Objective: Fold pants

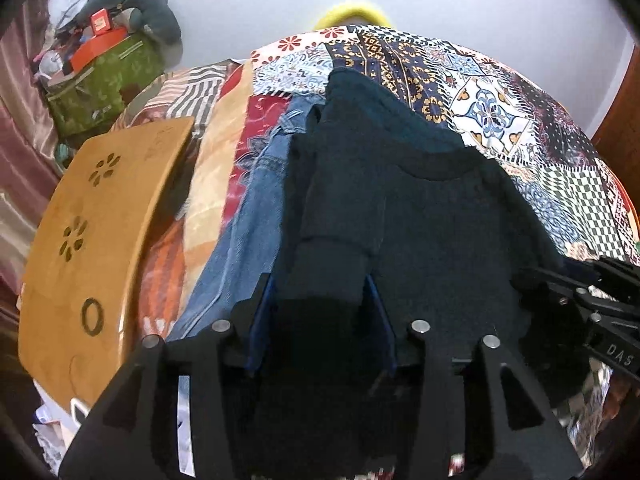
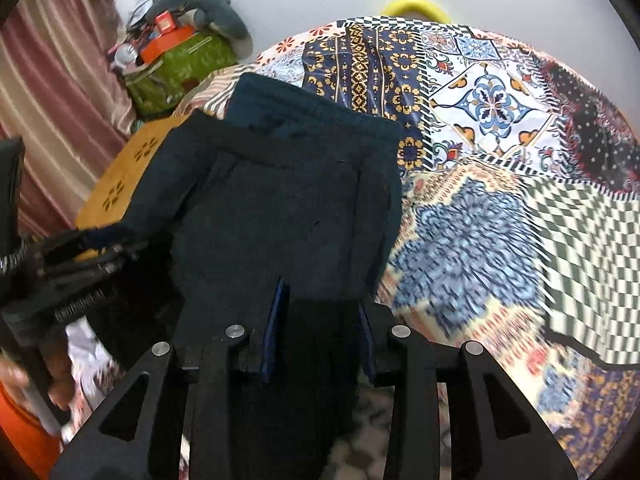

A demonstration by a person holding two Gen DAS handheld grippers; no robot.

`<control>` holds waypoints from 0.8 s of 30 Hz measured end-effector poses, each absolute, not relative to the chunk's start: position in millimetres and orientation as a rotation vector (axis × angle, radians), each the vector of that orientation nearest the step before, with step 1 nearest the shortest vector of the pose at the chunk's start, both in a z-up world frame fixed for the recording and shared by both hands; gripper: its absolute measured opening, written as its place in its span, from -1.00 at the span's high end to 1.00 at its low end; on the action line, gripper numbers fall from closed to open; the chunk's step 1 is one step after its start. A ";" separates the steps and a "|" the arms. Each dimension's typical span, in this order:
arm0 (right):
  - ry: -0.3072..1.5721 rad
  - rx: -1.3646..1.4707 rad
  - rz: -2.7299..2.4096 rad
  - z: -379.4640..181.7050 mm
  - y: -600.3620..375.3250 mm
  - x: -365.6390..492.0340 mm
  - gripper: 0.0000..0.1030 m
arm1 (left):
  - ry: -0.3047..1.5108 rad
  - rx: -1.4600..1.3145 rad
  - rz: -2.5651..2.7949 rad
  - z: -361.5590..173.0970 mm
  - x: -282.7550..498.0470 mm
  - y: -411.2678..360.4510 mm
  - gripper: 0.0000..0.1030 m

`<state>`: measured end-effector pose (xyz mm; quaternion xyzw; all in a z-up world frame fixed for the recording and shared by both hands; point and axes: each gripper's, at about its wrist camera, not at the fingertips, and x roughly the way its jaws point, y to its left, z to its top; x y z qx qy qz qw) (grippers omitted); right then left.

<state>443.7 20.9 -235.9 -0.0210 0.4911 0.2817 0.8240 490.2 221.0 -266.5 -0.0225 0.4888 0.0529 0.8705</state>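
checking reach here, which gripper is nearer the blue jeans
Left. The left gripper sits on the dark pants right beside the blue jeans; the right gripper is further off, across the pants.

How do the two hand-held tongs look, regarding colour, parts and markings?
Both the left tongs and the right tongs are matte black plastic, with blue pads inside the fingers, round silver pivot pins and triangular cut-outs. One body bears white letters "DAS".

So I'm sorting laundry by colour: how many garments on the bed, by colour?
Dark navy pants: 1
Blue denim jeans: 1
Total: 2 garments, lying on the patchwork bedspread.
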 end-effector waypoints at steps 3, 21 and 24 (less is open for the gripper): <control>0.991 -0.036 0.619 -213.6 -0.5 424.7 0.39 | 0.991 -0.049 0.122 -241.5 465.4 223.6 0.11; 0.352 0.042 0.762 12.3 -95.4 186.4 0.39 | 0.452 -0.021 0.093 -12.6 190.8 152.0 0.11; 0.282 0.038 0.770 25.6 -102.0 145.3 0.39 | 0.368 0.001 0.103 4.5 143.1 134.7 0.11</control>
